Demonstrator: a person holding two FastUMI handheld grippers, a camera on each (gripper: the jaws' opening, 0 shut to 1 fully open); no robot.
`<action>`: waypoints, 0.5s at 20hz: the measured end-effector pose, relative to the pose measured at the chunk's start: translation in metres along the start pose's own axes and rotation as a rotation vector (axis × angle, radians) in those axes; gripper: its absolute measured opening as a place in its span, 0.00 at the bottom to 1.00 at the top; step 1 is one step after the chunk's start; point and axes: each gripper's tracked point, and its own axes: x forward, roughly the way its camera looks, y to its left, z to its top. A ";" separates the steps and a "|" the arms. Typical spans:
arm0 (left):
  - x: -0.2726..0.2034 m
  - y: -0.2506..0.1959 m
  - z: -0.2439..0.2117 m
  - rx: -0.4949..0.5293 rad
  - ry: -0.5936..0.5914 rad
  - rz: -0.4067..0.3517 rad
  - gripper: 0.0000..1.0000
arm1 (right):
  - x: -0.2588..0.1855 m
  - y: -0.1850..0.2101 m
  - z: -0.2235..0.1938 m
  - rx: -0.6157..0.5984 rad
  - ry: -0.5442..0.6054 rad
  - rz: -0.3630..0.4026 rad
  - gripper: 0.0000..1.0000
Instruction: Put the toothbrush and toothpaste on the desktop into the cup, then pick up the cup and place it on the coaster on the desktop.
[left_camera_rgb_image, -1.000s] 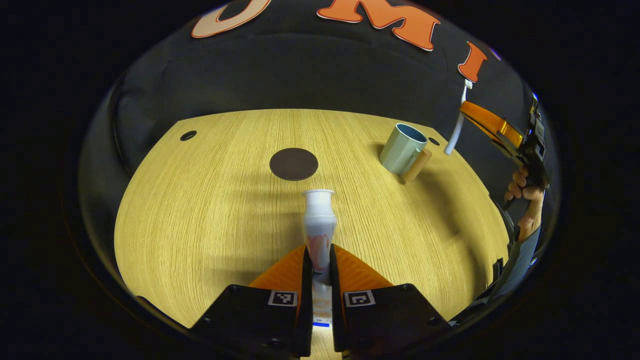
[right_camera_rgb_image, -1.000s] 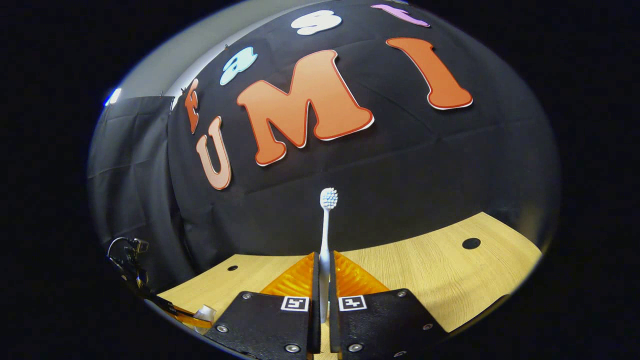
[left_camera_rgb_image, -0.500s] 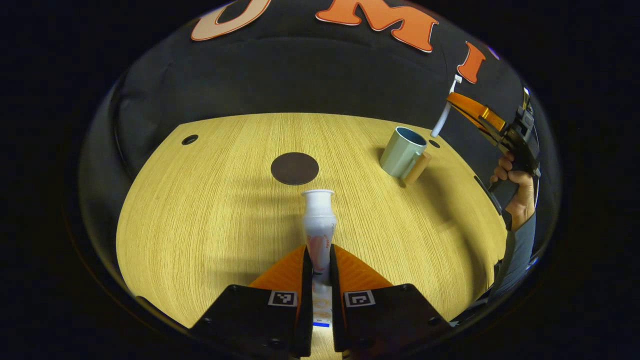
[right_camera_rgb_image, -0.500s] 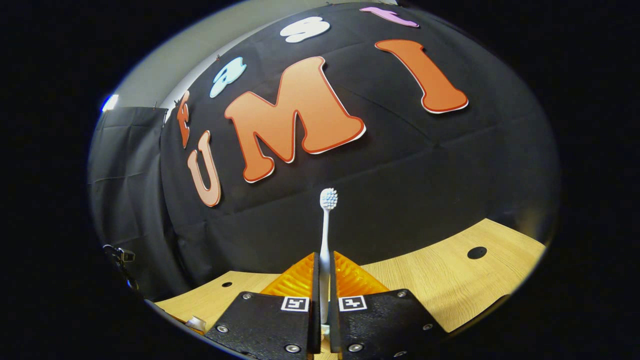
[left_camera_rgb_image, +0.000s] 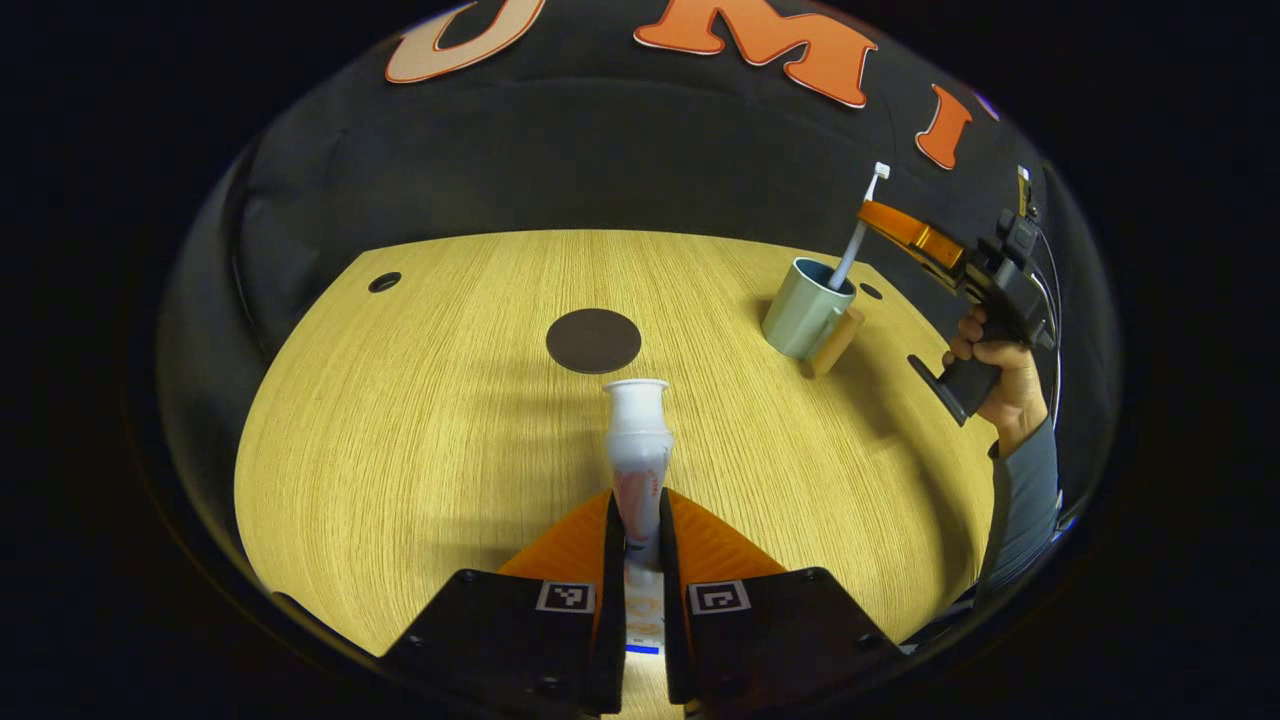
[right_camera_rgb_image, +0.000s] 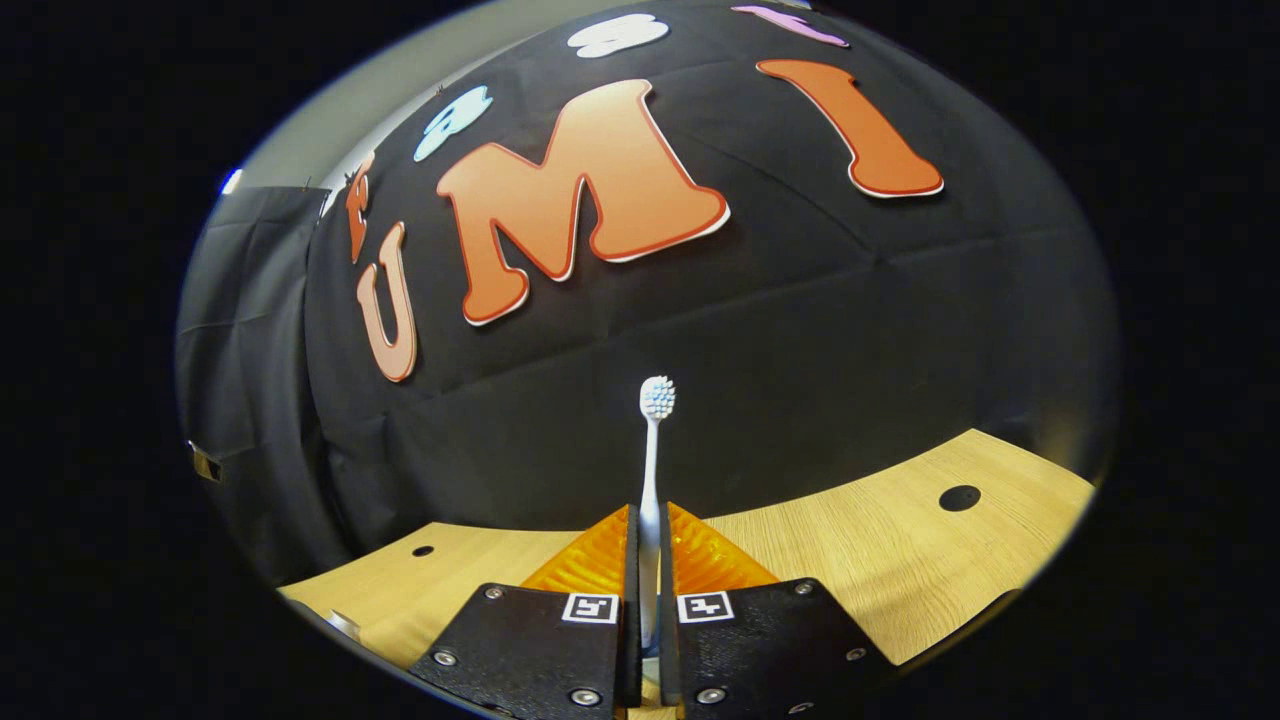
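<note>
Right hand-held gripper (left_camera_rgb_image: 880, 217) clamped mid-handle on light, stiff white plastic toothbrush (left_camera_rgb_image: 856, 238), entering pale-green cup (left_camera_rgb_image: 806, 308) at two o'clock; left hand-held gripper (left_camera_rgb_image: 640, 540) clamped on soft white toothpaste tube (left_camera_rgb_image: 638, 450).

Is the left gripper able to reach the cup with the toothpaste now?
Probably not yet: the toothbrush, clamped in the right gripper, slants into the cup, so the left gripper and toothpaste would crowd it.
</note>
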 end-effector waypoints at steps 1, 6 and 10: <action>0.000 0.001 0.001 -0.005 -0.002 0.004 0.20 | 0.002 -0.002 -0.006 -0.006 0.019 -0.007 0.07; 0.003 0.001 -0.002 -0.012 -0.005 0.014 0.20 | 0.007 -0.005 -0.023 -0.031 0.076 -0.020 0.07; 0.001 0.002 -0.004 -0.023 -0.002 0.010 0.20 | 0.005 -0.004 -0.032 -0.067 0.108 -0.027 0.07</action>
